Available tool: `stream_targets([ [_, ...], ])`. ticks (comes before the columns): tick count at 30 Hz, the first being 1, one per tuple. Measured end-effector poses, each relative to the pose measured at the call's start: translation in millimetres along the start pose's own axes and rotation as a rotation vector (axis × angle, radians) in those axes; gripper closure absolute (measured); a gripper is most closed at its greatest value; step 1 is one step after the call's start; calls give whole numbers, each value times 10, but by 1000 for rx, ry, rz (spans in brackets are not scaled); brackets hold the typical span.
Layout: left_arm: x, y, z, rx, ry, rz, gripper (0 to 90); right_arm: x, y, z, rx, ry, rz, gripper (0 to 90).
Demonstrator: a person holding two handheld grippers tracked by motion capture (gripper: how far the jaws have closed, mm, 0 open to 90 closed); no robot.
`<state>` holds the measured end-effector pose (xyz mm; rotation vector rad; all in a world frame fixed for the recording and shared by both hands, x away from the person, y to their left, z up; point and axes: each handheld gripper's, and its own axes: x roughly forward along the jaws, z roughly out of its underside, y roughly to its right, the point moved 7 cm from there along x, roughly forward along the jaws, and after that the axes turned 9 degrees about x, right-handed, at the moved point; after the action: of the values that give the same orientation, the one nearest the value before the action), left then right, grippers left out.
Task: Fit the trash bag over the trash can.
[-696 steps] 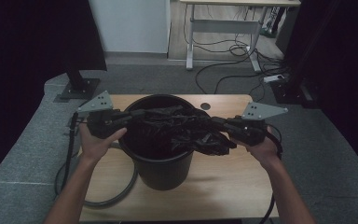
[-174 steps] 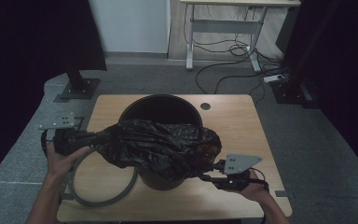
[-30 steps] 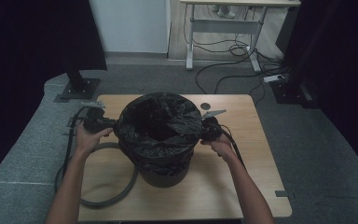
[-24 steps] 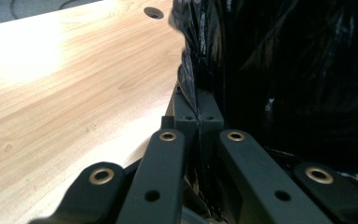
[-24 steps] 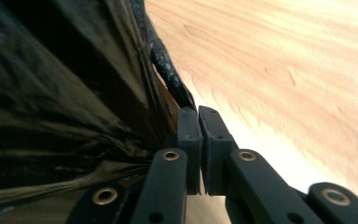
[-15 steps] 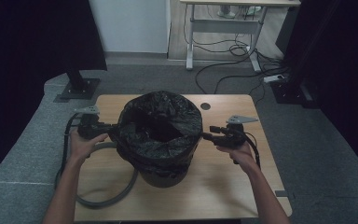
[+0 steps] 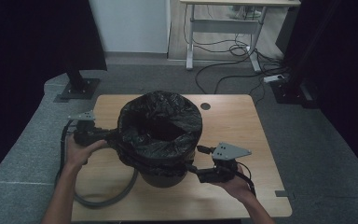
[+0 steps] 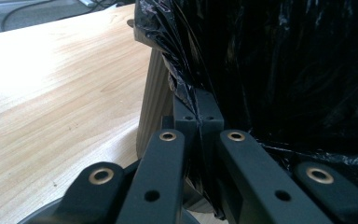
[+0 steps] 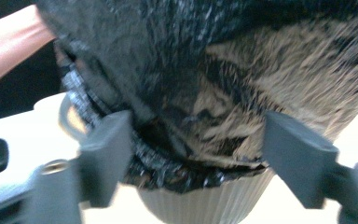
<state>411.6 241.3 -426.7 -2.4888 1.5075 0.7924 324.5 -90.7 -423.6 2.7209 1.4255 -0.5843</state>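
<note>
Black bag [image 7: 161,122] is lining the bin [image 7: 163,176] on the tabletop [image 7: 242,126]; left tool [image 7: 108,135] is pinching its edge; right tool [image 7: 192,168], jaws just opening, is standing spread near the bin.

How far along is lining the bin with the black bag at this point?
Mostly done: the black bag is spread over the bin rim and folded down outside. In hand: the left gripper is shut on the bag's edge, while the right gripper faces the hanging hem, its jaws just opened and apart. Left: tugging the hem even and letting go.
</note>
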Motion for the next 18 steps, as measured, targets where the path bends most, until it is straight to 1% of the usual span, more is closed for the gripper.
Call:
stream_targets([
  [1,-2,2,0,1,0,2,897,0,-11,1,-11,10,-11,456],
  [3,-8,5,1,3,0,3,897,0,-9,16,-51,20,3,576],
  [4,-11,6,2,5,2,4,897,1,-4,23,-60,25,6,622],
  [5,-11,11,2,5,4,8,897,5,7,28,-63,30,18,670],
  [7,-6,19,5,10,5,12,897,21,17,35,-65,41,21,746],
  [8,0,23,8,12,5,13,897,30,23,37,-69,46,35,779],
  [9,6,30,9,12,7,18,897,37,27,40,-75,50,42,832],
  [10,13,37,10,12,9,21,897,43,25,45,-79,54,39,879],
  [11,19,41,13,13,10,22,897,51,20,54,-79,54,33,894],
  [13,25,49,25,11,11,24,897,63,18,77,-89,59,41,897],
  [15,23,51,42,12,9,20,897,66,16,114,-86,64,28,898],
  [17,27,44,69,10,3,13,897,75,34,189,-92,53,29,898],
  [18,32,37,87,8,-4,7,897,84,52,245,-88,39,28,899],
])
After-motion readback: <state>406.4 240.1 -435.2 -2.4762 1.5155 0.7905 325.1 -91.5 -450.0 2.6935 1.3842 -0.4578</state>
